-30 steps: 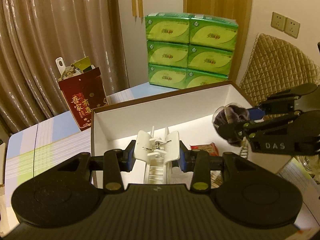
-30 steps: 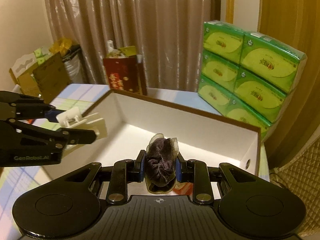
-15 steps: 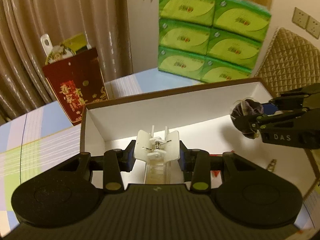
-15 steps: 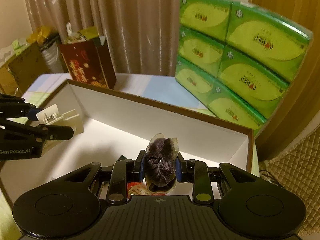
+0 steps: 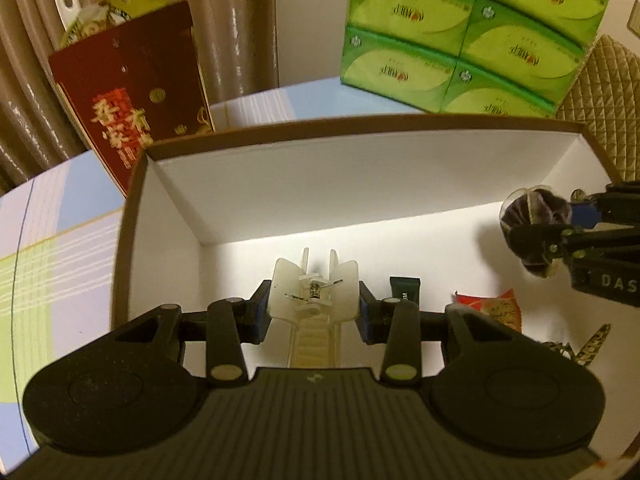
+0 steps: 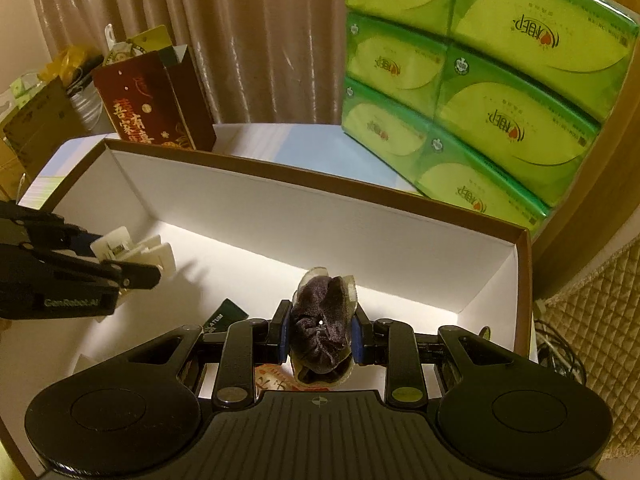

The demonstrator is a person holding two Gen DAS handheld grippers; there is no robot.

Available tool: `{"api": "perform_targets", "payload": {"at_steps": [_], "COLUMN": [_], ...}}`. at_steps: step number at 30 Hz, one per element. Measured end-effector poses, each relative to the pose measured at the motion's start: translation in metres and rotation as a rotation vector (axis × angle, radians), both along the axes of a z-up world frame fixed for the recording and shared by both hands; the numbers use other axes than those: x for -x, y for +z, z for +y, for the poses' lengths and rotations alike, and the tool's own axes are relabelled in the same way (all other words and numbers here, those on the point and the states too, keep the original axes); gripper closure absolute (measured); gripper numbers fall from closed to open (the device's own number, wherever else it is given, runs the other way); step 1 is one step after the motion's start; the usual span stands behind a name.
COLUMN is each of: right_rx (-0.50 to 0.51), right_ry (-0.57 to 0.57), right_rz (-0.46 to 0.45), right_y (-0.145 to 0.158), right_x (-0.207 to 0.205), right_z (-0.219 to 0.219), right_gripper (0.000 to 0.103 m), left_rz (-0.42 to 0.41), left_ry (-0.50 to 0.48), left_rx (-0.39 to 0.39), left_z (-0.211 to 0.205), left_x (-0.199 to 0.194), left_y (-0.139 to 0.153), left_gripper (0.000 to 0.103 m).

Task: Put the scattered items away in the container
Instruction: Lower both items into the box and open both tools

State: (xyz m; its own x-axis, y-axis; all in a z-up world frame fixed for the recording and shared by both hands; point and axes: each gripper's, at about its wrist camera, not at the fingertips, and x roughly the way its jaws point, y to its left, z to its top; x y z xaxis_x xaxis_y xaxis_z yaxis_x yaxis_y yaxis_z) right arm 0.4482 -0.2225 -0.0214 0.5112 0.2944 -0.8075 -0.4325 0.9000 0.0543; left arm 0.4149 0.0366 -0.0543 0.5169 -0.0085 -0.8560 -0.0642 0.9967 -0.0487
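Over the open white box (image 5: 360,184), brown along its rim, 2 grippers at once. Left gripper (image 5: 314,308) pinching a white plastic hair clip (image 5: 314,292) by its 2 wing-shaped handles, blue pads (image 5: 262,312) pressed against each side, the toothed end hanging down toward the box floor. Same clip (image 6: 132,250) seen from the right wrist camera at the far left, held above the floor near the box's left end wall. Right gripper (image 6: 320,338) clamped tight on a dark purple scrunchie (image 6: 320,332) with a pale sheer frill, the fabric bulging above and below the pads. From the left wrist view, the same scrunchie (image 5: 528,232) at the right edge, over the box's right part. On the box floor: a small dark green packet (image 5: 405,290) just right of the left gripper's fingers, a red snack wrapper (image 5: 492,308) farther right, and a patterned clip (image 5: 592,344) at the lower right, partly hidden. Beyond the box on the checked tablecloth (image 5: 60,240): a dark red gift bag (image 5: 132,92) with gold characters at the left, a stack of green tissue packs (image 5: 472,36) at the right, close behind the far wall. Beige curtain (image 6: 260,40) behind.
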Motion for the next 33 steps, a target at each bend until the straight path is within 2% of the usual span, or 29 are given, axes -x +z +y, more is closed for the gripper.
{"api": "perform_targets", "payload": {"at_steps": [4, 8, 11, 13, 15, 17, 25, 33], "right_rx": [-0.003, -0.024, -0.034, -0.022, 0.006, 0.031, 0.000, -0.029], "right_ry": [-0.003, -0.017, -0.016, -0.003, 0.012, 0.027, 0.052, 0.042], "right_rz": [0.000, 0.003, 0.000, -0.004, -0.038, -0.080, -0.088, -0.095], "right_y": [-0.001, -0.002, -0.002, -0.003, -0.002, 0.000, 0.006, 0.017], "right_x": [-0.001, -0.002, -0.002, -0.002, 0.002, 0.006, 0.018, 0.037], "right_z": [-0.001, -0.004, -0.005, -0.003, 0.001, 0.003, 0.001, -0.006], "right_gripper": [0.077, 0.077, 0.075, 0.061, 0.038, 0.031, 0.029, 0.020], "left_rz": [-0.001, -0.026, -0.042, -0.045, -0.047, -0.052, -0.079, -0.111], "left_ry": [0.002, -0.017, -0.023, -0.025, -0.028, -0.032, -0.039, -0.031], "left_rx": [0.012, -0.018, -0.020, -0.021, -0.030, -0.040, -0.046, -0.032], "left_z": [0.001, -0.002, -0.002, -0.002, -0.002, -0.002, -0.002, -0.009], "left_x": [0.000, 0.001, 0.001, 0.001, 0.002, 0.004, 0.015, 0.033], "left_y": [-0.001, 0.004, 0.008, 0.009, 0.010, 0.011, 0.020, 0.038], "left_gripper": [0.066, 0.055, 0.054, 0.054, 0.053, 0.049, 0.038, 0.029]}}
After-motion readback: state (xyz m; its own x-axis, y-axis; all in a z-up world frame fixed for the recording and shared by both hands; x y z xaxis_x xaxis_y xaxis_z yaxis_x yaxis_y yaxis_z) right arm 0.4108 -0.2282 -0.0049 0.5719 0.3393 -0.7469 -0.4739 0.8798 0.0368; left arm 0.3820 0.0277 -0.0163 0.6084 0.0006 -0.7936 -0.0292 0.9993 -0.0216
